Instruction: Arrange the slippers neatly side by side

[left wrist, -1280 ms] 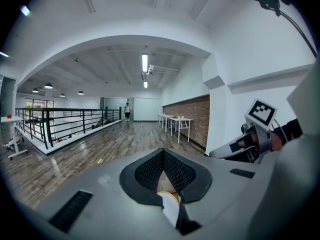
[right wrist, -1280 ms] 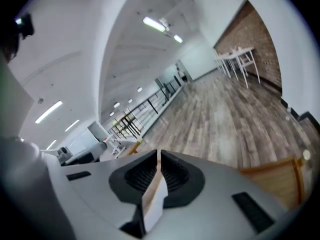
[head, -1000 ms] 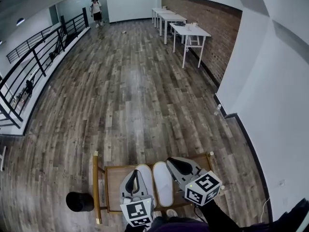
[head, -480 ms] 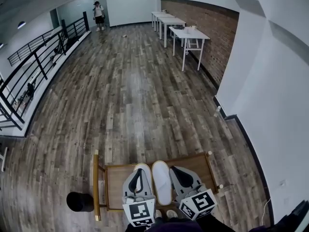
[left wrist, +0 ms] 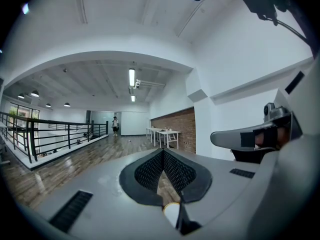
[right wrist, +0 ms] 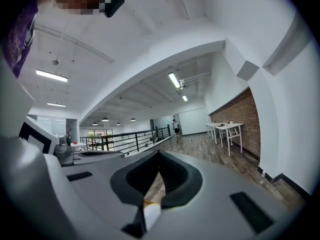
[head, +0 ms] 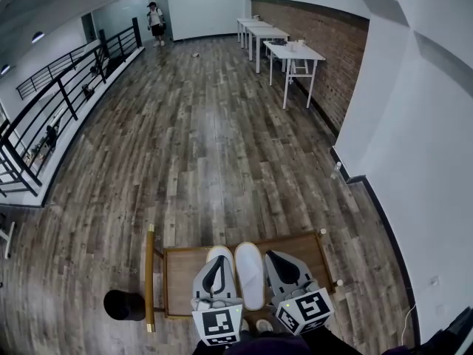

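Head view: a small wooden table (head: 177,283) is seen at the bottom edge, standing on a plank floor (head: 207,146). Two white slippers are laid on it side by side, toes pointing away, long edges touching or very nearly so. The left-hand slipper (head: 222,253) is largely covered from above by the left gripper (head: 219,260); only its toe is exposed. The right-hand slipper (head: 249,275) is seen in full between the two grippers. The right gripper (head: 272,257) is held over the right part of the table, just beside that slipper; contact with the slipper cannot be judged from this angle. Left gripper view: the jaws are seen closed, tips meeting, with nothing between them; only floor and the far room are seen through the gap behind the tips. Right gripper view: the jaws are likewise closed tip to tip and empty. Both gripper cameras are aimed level across the room, not down at the table. A black round object (head: 123,305) is noted on the floor just left of the table. White tables (head: 294,50) are lined along a brick wall (head: 325,58) on the right, a black railing (head: 52,102) runs along the left, and a person (head: 157,21) is seen standing at the far end.
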